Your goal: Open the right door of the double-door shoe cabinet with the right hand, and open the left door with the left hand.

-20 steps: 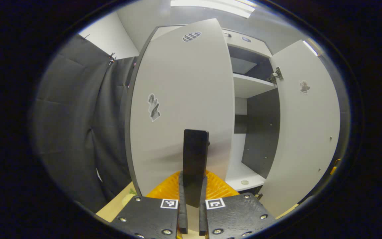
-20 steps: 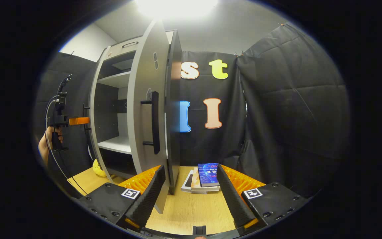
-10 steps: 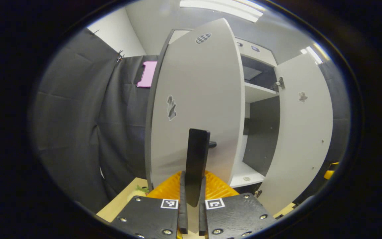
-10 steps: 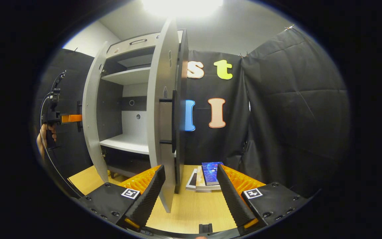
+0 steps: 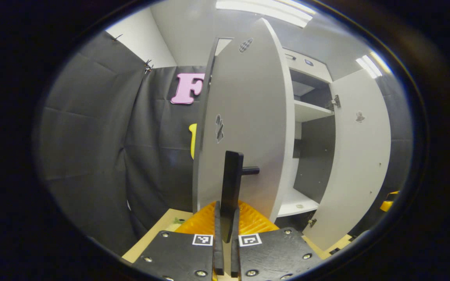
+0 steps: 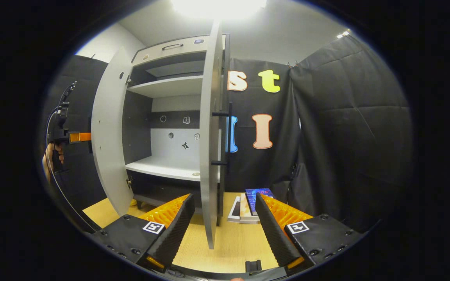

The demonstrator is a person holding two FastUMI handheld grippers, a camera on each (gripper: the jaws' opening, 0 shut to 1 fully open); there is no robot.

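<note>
Grey panels make up the shoe cabinet [image 6: 170, 50], which stands upright on the wooden tabletop [image 6: 233, 242] with both of its two doors swung out. In the left gripper view, the left door [image 5: 244, 128] stands tall and nearly edge-on, its long axis vertical, and its free edge points toward the near side. On it sits one dark handle [image 5: 231, 183], a vertical bar, and the left gripper [image 5: 225, 234] is clamped narrowly on the bar's lower end, both fingers pressing its sides. Farther right in that view the right door [image 5: 359, 156] is wide open, showing its inner face.

In the right gripper view, the right door [image 6: 209, 148] is seen edge-on, upright, with its own single handle [image 6: 229, 136] on the far right side. The right gripper [image 6: 223, 230] is spread wide and holds nothing; the door's lower edge shows between its fingers, and I cannot tell whether they touch it. At the far left a hand [image 6: 51, 156] holds the other gripper at the left door [image 6: 108, 136]. Inside I count two pale shelves [image 6: 166, 86]. A small stack of books [image 6: 248, 203] lies on the tabletop just right of the cabinet.
</note>
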